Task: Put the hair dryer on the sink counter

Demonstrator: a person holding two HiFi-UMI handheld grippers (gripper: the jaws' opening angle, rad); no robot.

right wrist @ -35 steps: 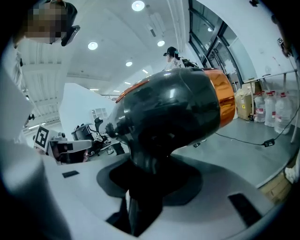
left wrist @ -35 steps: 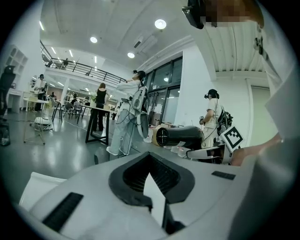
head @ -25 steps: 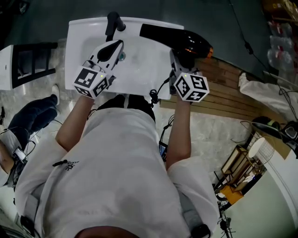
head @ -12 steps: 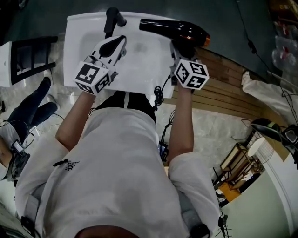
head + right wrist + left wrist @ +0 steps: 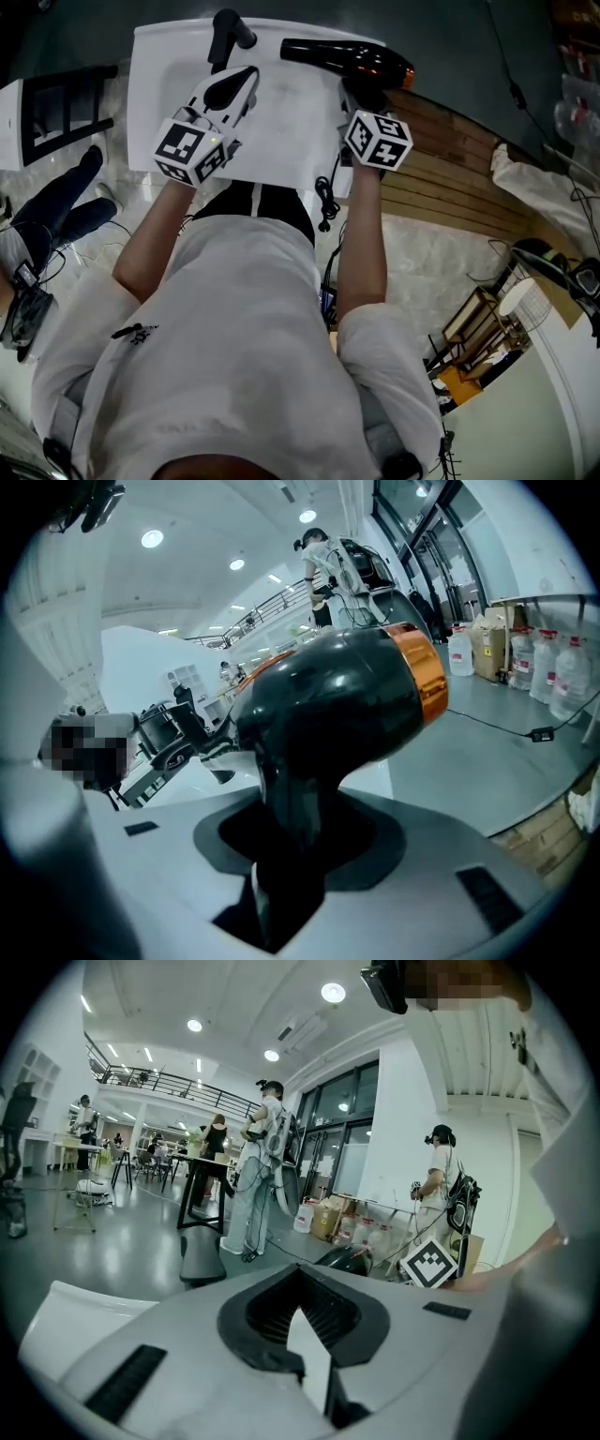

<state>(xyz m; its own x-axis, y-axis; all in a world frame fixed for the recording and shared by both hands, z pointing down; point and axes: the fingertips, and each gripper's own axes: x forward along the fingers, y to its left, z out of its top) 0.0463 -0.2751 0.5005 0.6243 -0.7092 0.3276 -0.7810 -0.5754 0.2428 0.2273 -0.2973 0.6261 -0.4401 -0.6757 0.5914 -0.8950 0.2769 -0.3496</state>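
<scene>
Jaws of the right gripper point(image 5: 362, 96) are clamped on the handle of the hair dryer point(image 5: 349, 58), held over the desk's point(image 5: 281, 131) rear edge; left gripper point(image 5: 232, 90) jaws are pressed together, empty. Lowering and release are judged to remain.

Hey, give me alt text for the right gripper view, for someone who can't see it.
The right gripper clamps the handle of a black hair dryer with an orange band, its body filling the middle of the frame. Behind it are ceiling lights, a standing person and water jugs on a grey floor.
</scene>
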